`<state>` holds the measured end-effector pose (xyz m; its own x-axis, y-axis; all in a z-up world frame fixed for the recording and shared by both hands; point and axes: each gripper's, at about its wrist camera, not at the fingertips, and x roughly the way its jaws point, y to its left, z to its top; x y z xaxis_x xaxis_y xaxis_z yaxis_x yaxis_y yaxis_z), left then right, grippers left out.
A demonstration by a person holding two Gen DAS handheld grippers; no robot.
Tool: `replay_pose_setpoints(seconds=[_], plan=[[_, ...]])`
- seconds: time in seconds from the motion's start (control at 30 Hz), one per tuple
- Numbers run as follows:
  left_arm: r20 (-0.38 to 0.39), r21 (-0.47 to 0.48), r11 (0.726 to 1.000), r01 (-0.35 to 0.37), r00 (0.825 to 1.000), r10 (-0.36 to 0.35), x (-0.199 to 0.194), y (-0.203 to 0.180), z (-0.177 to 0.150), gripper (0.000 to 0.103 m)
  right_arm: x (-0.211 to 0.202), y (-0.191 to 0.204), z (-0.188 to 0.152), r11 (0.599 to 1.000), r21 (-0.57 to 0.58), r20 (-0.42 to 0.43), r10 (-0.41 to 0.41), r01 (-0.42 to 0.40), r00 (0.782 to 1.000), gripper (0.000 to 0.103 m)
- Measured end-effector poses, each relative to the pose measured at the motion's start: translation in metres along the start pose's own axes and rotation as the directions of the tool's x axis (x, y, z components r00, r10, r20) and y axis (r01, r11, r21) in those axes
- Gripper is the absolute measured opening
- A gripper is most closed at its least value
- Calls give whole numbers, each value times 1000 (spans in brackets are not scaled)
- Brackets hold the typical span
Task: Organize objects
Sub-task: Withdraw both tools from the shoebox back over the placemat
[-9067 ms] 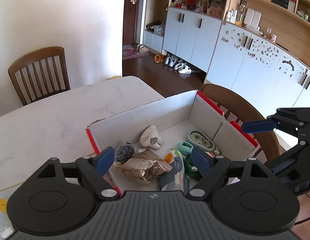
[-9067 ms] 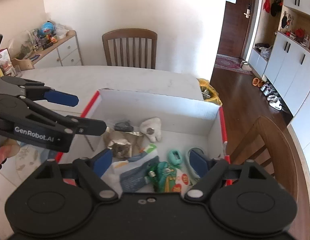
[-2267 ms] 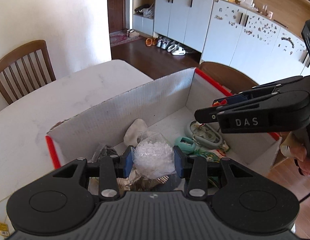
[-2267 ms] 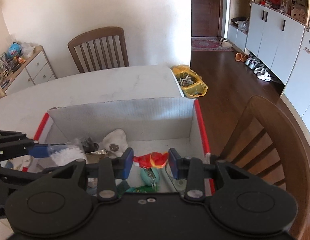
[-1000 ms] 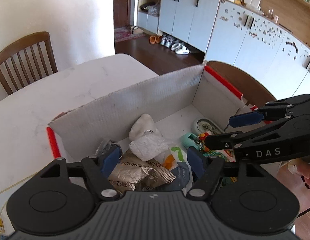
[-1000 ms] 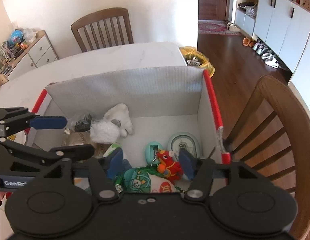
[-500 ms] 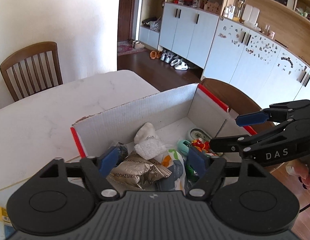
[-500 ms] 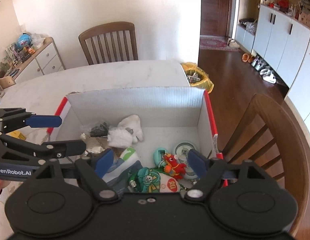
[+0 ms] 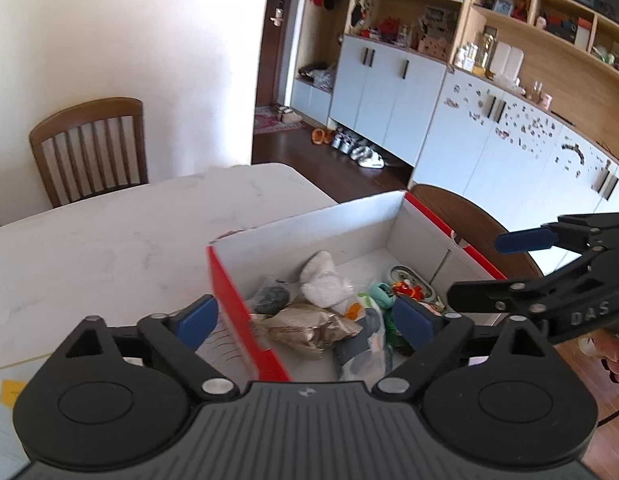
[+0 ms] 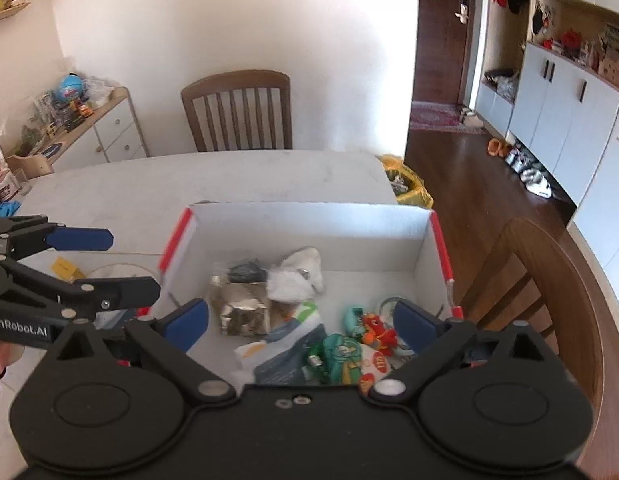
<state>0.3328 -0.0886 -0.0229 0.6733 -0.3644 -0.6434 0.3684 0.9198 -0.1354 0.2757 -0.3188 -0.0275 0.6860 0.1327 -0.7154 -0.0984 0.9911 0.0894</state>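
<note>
Box: the white cardboard box (image 10: 309, 220) with red edges sits at the corner of the marble table (image 9: 89, 240) and holds every task item in view.
Clear bag: a crumpled clear bag of white bits (image 10: 283, 282) now lies inside the box against the white plush toy (image 10: 305, 262), beside the foil snack pouch (image 10: 239, 314) — about two seconds ago it was pinched between the left gripper's pads above the box.
Red toy: a small red figure (image 10: 375, 330) now rests on the box floor next to the teal charm (image 10: 353, 316) and the round dial scale (image 9: 409, 278); the right gripper was carrying it at that same earlier moment.
Left gripper (image 9: 307, 320): fingers spread wide and empty, drawn back and up, straddling the box's red near wall.
Right gripper (image 10: 301, 322): also released, nothing between its blue pads, pulled back above the box's near end.
Other contents: a dark bundle in plastic (image 9: 271, 296), a blue-and-white packet (image 10: 287, 354) and a green cartoon packet (image 10: 343, 360) lie where they were.
Meaning: both drops look complete — two more items are stowed.
Still out: a yellow slip (image 10: 63, 267) and a glass coaster (image 10: 113, 272) remain on the table left of the box; whether they belong in it cannot be told.
</note>
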Motion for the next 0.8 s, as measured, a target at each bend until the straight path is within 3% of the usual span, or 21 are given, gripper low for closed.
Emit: replay_pose_setpoints(seconds=[0.4,0.8], plan=[[11,-68,997,-46,999,47,-48,64,-23,101,-16,65,-2,997,-23,41,68,-67,997,101],[28,-144,974,-173,984,179,-88,158,-50,103,3,154,-1,984,-121,23,136,-133,990,101]])
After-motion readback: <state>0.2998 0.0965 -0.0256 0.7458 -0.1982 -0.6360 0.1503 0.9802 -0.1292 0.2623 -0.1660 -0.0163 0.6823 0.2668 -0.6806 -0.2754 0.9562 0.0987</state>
